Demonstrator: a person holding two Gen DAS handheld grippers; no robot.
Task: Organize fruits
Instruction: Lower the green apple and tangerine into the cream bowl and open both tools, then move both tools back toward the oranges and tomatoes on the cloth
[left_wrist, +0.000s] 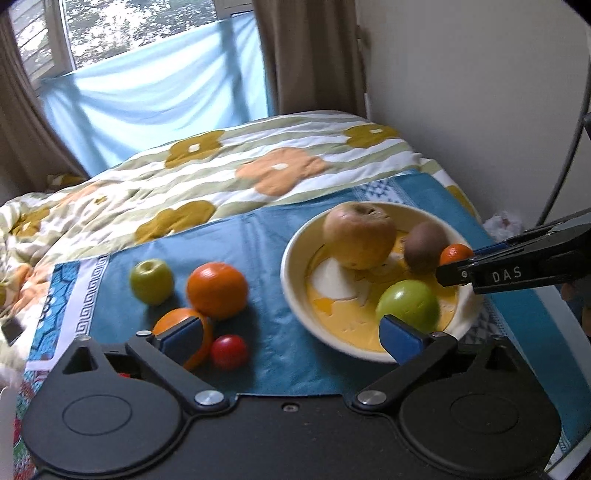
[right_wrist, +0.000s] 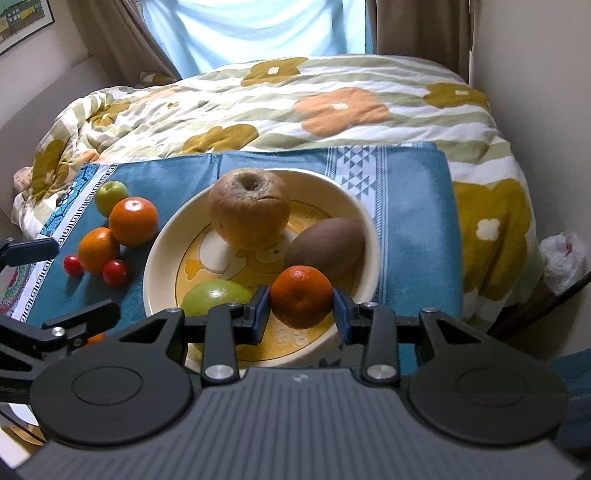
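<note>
Yellow-bottomed bowl (right_wrist: 369, 236) already holds a brown apple (right_wrist: 248, 206), kiwi (right_wrist: 327, 248) and green apple (right_wrist: 214, 295); the right claw (right_wrist: 300, 308) grips a mandarin (right_wrist: 301, 295) above it. Left of the bowl, two oranges, a green apple and tomatoes wait, one orange (left_wrist: 184, 334) half-hidden behind the wide-open, empty left claw (left_wrist: 291, 338).

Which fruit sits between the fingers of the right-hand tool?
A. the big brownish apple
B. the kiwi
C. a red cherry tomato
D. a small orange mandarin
D: in the right wrist view the small orange mandarin sits between the two blue-padded fingers over the yellow bowl, while the brownish apple and kiwi lie free in the bowl.
</note>
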